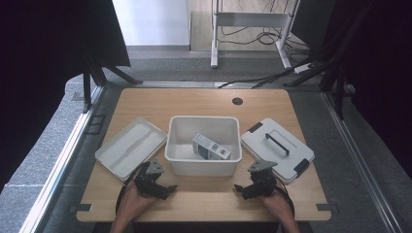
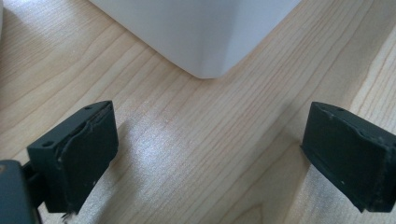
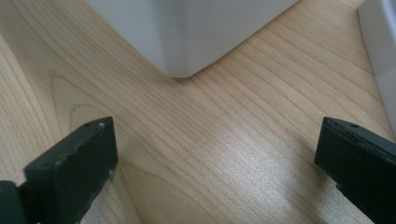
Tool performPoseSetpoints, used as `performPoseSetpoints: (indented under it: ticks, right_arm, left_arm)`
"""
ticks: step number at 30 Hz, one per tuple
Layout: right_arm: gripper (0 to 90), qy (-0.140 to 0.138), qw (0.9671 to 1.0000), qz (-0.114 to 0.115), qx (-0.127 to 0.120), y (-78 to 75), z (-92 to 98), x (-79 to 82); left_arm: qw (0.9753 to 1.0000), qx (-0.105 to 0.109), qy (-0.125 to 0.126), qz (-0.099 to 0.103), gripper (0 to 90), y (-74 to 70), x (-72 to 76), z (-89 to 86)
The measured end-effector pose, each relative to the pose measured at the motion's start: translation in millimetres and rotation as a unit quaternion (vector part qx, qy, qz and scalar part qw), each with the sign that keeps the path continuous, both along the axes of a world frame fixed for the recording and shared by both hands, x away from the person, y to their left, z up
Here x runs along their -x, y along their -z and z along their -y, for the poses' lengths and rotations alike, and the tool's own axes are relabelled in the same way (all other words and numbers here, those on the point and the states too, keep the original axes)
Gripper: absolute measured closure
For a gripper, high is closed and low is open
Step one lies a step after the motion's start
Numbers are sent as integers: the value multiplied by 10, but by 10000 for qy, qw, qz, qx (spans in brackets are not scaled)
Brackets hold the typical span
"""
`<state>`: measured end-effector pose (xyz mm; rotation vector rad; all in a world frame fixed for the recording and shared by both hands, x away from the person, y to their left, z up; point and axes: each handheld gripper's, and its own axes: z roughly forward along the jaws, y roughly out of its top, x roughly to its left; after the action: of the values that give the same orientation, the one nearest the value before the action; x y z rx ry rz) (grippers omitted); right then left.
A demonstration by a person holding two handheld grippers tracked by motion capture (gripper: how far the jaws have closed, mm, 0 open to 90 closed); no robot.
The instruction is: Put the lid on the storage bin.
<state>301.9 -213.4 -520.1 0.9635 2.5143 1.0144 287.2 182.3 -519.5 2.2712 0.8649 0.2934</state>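
A white open bin (image 1: pixel 203 165) stands mid-table with a small printed carton (image 1: pixel 210 147) lying tilted inside it. My left gripper (image 1: pixel 167 190) rests on the wood near the bin's front left corner (image 2: pixel 205 51), open, nothing between its jaws. My right gripper (image 1: pixel 240 189) sits near the bin's front right corner (image 3: pixel 182 46), also open and empty. A hand holds each gripper at the table's near edge. In the left gripper view my left gripper (image 2: pixel 208 158) has its jaws wide apart; in the right gripper view my right gripper (image 3: pixel 217 168) does too.
A shallow white tray (image 1: pixel 130 145) lies left of the bin. A white lid with a black handle (image 1: pixel 278 148) lies to its right, its edge (image 3: pixel 380 51) close to my right gripper. A cable hole (image 1: pixel 237 101) sits at the table's far side.
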Motion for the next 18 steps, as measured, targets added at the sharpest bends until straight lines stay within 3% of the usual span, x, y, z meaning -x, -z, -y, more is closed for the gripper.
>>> performPoseSetpoints:
  ticks: [11, 18]
  right_arm:
    - [0, 6, 10000, 3, -7, 1, 0, 0]
    - [0, 8, 10000, 8, -7, 1, 1, 1]
  left_arm:
    - [9999, 34, -68, -75, 65, -181, 8, -178]
    - [9997, -113, -185, -150, 68, -356, -58, -375]
